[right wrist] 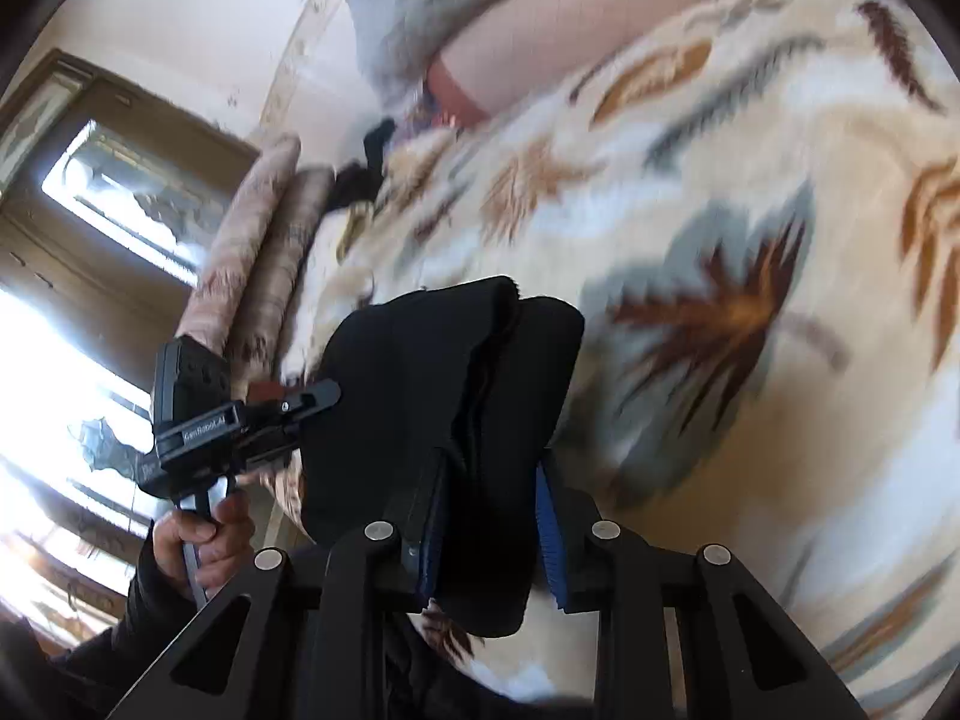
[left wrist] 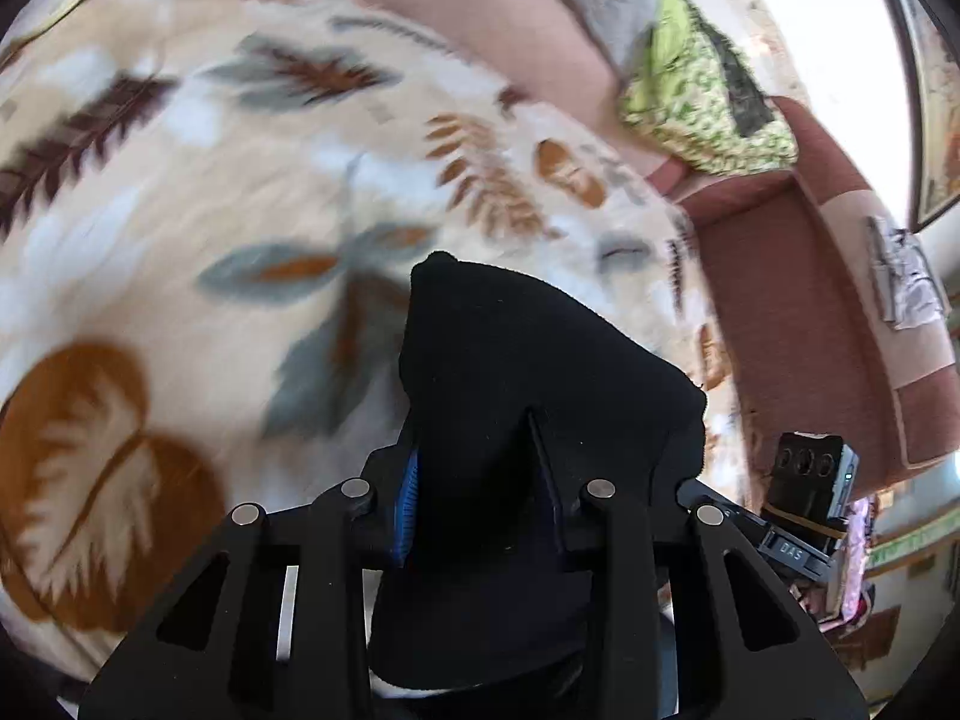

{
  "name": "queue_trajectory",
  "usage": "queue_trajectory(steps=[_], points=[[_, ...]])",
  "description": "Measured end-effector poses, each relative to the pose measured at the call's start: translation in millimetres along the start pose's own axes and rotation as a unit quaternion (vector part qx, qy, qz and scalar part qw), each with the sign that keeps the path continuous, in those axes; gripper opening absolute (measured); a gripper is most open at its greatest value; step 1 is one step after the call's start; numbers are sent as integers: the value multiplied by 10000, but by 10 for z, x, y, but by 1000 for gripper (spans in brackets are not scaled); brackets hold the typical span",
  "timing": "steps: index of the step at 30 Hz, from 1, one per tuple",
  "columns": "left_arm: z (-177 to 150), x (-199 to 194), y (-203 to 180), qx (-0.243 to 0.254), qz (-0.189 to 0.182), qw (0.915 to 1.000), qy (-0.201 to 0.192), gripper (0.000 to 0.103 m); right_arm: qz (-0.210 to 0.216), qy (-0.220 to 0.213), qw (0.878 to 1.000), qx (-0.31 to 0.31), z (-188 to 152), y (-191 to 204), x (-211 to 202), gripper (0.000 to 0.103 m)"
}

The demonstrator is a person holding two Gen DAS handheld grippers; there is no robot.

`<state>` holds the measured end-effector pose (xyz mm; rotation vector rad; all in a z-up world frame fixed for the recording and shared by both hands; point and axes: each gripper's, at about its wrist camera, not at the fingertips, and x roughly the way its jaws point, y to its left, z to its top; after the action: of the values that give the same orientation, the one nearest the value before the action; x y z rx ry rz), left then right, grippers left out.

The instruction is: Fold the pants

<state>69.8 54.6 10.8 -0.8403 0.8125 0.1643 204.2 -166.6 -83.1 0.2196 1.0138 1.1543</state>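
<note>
- Black pants (left wrist: pixel 528 372) bunch between the left gripper (left wrist: pixel 480 498) fingers, pinched tight.
- Right gripper (right wrist: pixel 489 516) likewise pinches pants above the leaf-print blanket (right wrist: pixel 750 192).

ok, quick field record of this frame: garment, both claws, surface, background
garment: black pants, bunched, lifted off the blanket and held between both claws
left claw: shut on pants fabric; blue pad visible on one finger
right claw: shut on pants fabric; blue pads on both fingers
surface: leaf-print blanket, cream with brown and grey leaves
background: green patterned pillow; reddish sofa arm
image quality: motion blur on the blanket, both views
</note>
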Motion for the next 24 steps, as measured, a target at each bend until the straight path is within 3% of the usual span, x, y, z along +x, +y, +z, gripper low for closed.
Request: queue_trajectory(steps=[5, 11, 14, 17, 20, 22, 24], points=[[375, 340, -289, 124, -103, 9997, 170, 31, -179, -146, 9996, 160, 418, -205, -220, 27], [629, 934, -360, 171, 96, 9992, 359, 32, -369, -156, 9981, 472, 683, -644, -171, 27], [585, 1166, -259, 272, 205, 9989, 334, 54, -569, -93, 9956, 734, 621, -911, -11, 30], [541, 1151, -209, 280, 0, 9994, 217, 58, -369, -410, 9944, 901, 552, -998, -45, 34], [522, 964, -278, 517, 131, 9986, -35, 58, -1018, -661, 9910, 565, 576, -788, -183, 35], [465, 738, -363, 766, 155, 9961, -399, 58, -1585, -940, 9828, -118, 589, -469, -342, 35], [309, 474, -487, 993, -193, 9929, -632, 58, -1708, -1050, 9733, -1113, 541, -49, -402, 35]])
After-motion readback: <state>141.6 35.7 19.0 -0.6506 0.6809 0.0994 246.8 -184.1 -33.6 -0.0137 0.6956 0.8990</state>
